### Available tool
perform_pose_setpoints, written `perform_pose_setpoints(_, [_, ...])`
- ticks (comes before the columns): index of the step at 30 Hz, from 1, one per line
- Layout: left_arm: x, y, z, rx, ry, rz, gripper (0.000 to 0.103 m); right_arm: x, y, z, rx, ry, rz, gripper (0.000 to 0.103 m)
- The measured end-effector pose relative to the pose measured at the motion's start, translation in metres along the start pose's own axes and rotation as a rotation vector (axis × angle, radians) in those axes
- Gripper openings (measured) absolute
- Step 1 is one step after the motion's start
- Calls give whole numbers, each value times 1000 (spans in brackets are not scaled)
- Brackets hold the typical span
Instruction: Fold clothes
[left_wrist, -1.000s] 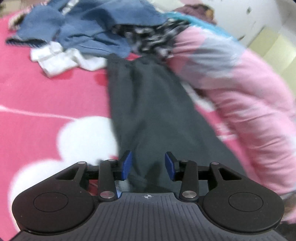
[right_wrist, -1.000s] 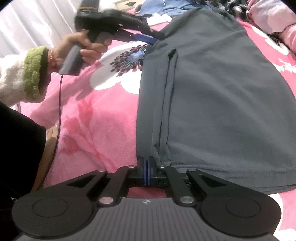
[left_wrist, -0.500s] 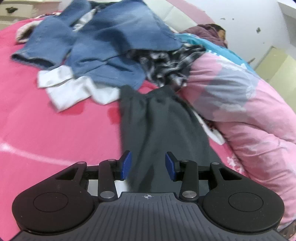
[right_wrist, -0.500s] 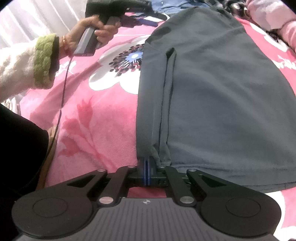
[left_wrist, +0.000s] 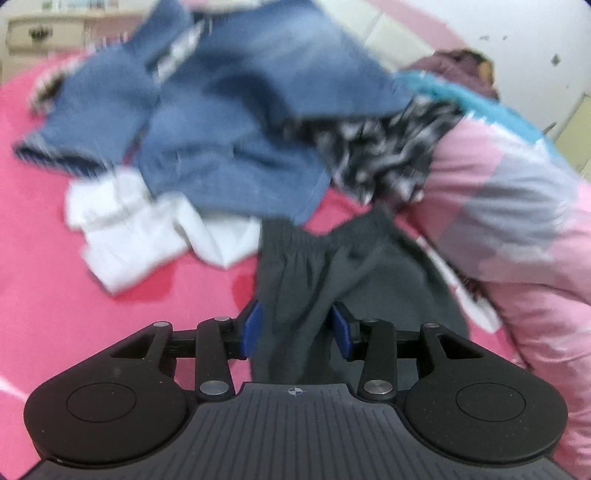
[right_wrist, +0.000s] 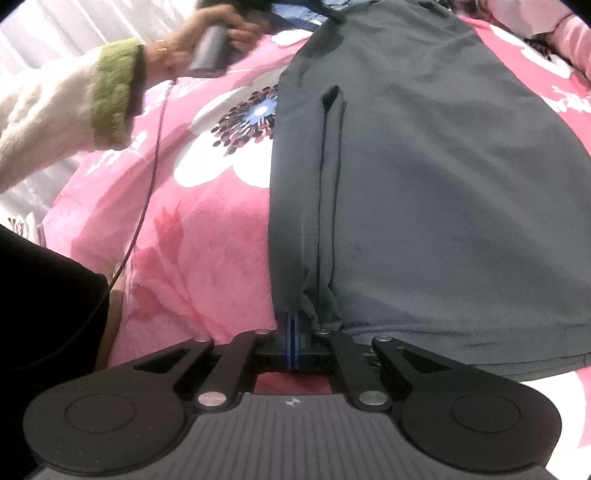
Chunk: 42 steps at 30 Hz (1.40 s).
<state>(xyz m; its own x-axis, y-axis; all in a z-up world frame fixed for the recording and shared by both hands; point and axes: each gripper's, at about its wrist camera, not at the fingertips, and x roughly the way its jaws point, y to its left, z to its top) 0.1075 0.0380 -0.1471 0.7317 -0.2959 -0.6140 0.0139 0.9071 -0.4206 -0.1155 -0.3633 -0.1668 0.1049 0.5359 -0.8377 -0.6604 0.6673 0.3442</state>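
Dark grey trousers (right_wrist: 424, 177) lie flat along a pink flowered bedspread (right_wrist: 192, 236). My right gripper (right_wrist: 294, 341) is shut on the hem of the left leg at the near end. In the left wrist view the waistband end of the trousers (left_wrist: 332, 266) lies between the blue pads (left_wrist: 253, 328) of my left gripper (left_wrist: 297, 328), which is open, with the cloth running through the gap. The left hand and its gripper handle (right_wrist: 212, 50) show at the top left of the right wrist view.
A pile of clothes lies beyond the waistband: blue denim (left_wrist: 229, 122), a white garment (left_wrist: 147, 229), a black-and-white checked piece (left_wrist: 380, 151). A pink quilt (left_wrist: 517, 206) bulks along the right. A thin cable (right_wrist: 147, 177) hangs from the left hand.
My left gripper has moved along the trousers toward the waistband, still open. My right gripper has kept its hold on the hem without moving.
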Motion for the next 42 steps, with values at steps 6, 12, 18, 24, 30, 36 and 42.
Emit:
perform_pose_setpoints(6, [-89,-35,-66,342,25,-188,48,0,-13,0,76,-9,39,0])
perform_pose_setpoints(12, [-122,-110,-216,937,218,-317,48,-6,-33,-2,197,-14,108,0])
perform_pose_setpoints(18, [-130,-129,-265,1092,257,-443,48,-13,-50,-8,282,-23,154,0])
perform_pose_setpoints(24, [-122,-138,-287,1307,281,-504,47,-8,-61,-7,343,-6,193,0])
perform_pose_setpoints(30, [-113,-147,-292,1423,265,-534,48,2,-82,-7,525,35,276,0])
perform_pose_setpoints(36, [-105,-148,-291,1439,292,-553,46,6,-95,-10,651,27,333,8])
perform_pose_setpoints(42, [-97,-150,-283,1388,343,-567,43,-10,-92,-8,650,-31,331,32])
